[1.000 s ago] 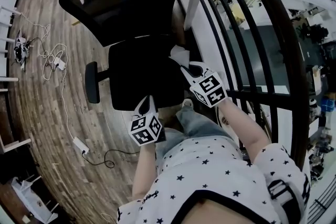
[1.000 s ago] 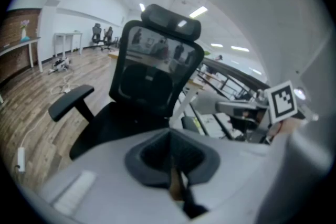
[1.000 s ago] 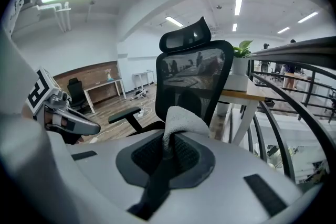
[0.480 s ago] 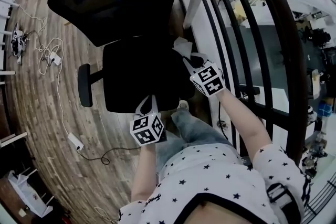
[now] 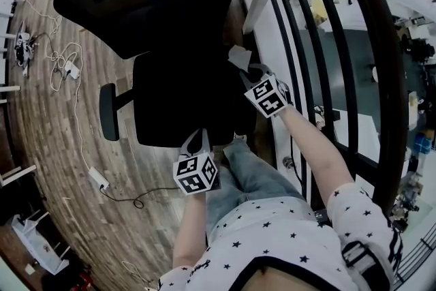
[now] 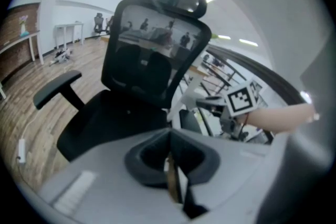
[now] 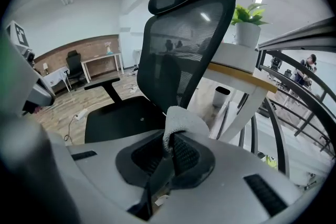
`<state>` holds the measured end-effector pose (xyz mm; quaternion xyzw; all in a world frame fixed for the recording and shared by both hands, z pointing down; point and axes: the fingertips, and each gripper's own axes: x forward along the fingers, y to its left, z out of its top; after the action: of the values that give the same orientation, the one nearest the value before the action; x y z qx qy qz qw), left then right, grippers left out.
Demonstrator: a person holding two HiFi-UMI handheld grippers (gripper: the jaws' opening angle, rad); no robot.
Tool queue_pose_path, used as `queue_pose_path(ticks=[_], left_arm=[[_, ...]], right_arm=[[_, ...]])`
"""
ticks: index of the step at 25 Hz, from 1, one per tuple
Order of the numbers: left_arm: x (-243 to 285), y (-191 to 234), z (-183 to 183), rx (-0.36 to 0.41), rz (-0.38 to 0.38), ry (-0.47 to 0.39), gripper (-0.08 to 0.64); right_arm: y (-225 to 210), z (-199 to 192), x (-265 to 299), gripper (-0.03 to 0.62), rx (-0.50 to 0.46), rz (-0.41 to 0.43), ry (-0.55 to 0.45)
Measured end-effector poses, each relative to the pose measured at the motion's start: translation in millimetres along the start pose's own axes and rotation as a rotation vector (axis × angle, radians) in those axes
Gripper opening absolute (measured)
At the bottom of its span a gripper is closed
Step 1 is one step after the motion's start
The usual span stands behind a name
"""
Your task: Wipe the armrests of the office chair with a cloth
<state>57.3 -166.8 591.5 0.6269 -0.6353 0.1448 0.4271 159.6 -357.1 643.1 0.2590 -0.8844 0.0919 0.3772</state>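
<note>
right gripper view: cloth (image 7: 181, 120) was pinched by the right gripper (image 7: 170, 139), left gripper (image 6: 170, 165) pressed together empty; flat, firm strokes along the armrest (image 7: 102, 84) were judged best.

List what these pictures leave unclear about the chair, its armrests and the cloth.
- Armrest nearest the cloth: head view, covered by the right gripper and shadow; right gripper view, behind the gripper body. Contact cannot be judged.
- Chair base: below the seat, unseen in every view.
- Cloth's size: bunched in the fingers.
</note>
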Motion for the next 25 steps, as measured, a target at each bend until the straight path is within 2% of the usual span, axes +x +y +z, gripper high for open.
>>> queue_pose_path(ticks=[10,18,25], left_arm=[[4.2,0.1,-16.1,-0.021,0.02,0.042,0.006],[6.8,-5.6,-14.7,-0.011,0.007,0.044,0.006],[2.0,-2.3,-16.9,-0.016,0.016,0.04,0.006]], right_arm=[[-3.4,-26.6,30.2,0.031,-0.058,0.0,0.076],[3.3,-44.4,35.5,0.031,-0.055,0.015,0.119],[4.7,-45.2,37.2,0.031,-0.039,0.004,0.127]])
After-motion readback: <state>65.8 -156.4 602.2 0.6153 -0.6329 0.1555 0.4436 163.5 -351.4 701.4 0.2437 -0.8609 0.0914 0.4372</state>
